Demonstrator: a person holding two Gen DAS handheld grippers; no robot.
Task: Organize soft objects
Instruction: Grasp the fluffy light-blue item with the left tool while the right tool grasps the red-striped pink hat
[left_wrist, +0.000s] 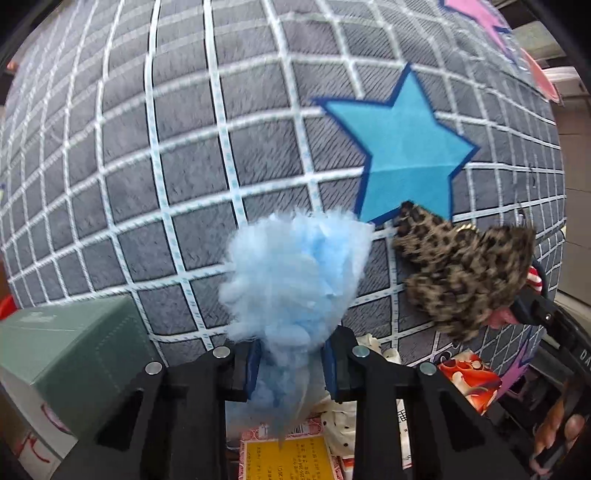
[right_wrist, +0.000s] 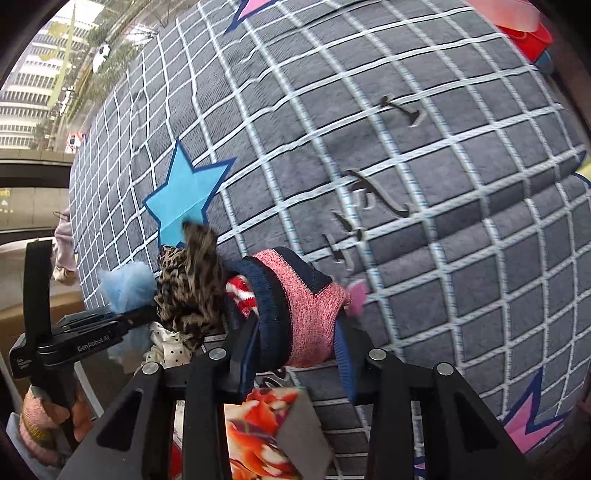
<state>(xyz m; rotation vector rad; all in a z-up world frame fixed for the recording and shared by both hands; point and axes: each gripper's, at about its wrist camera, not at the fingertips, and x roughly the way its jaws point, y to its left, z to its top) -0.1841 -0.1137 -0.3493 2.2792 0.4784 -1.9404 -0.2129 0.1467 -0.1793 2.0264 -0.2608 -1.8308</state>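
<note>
Two hand-held grippers hang over a grey grid-patterned mat (left_wrist: 221, 147) with a blue star (left_wrist: 402, 147) printed on it. The left gripper (left_wrist: 291, 363) has its fingers narrowed onto a fluffy blue puff (left_wrist: 295, 266), which bulges out ahead of the pads. The right gripper (right_wrist: 295, 354) has its fingers closed on a pink and navy sock (right_wrist: 306, 314); a red-and-white piece (right_wrist: 243, 293) and a leopard-print fabric (right_wrist: 192, 291) are bunched against the sock, and I cannot tell whether they are caught in the grip too. The two grippers are close together, the puff just beside the leopard fabric. Below them lie a green box (left_wrist: 66, 369), a dotted cloth (right_wrist: 166, 343) and orange floral fabric (right_wrist: 266, 424). To do this step well, it seems best to lift each item straight up and apart so nothing snags, check the grip is holding only one piece, and keep pressure light, since the puff will squash and could slip free.
</note>
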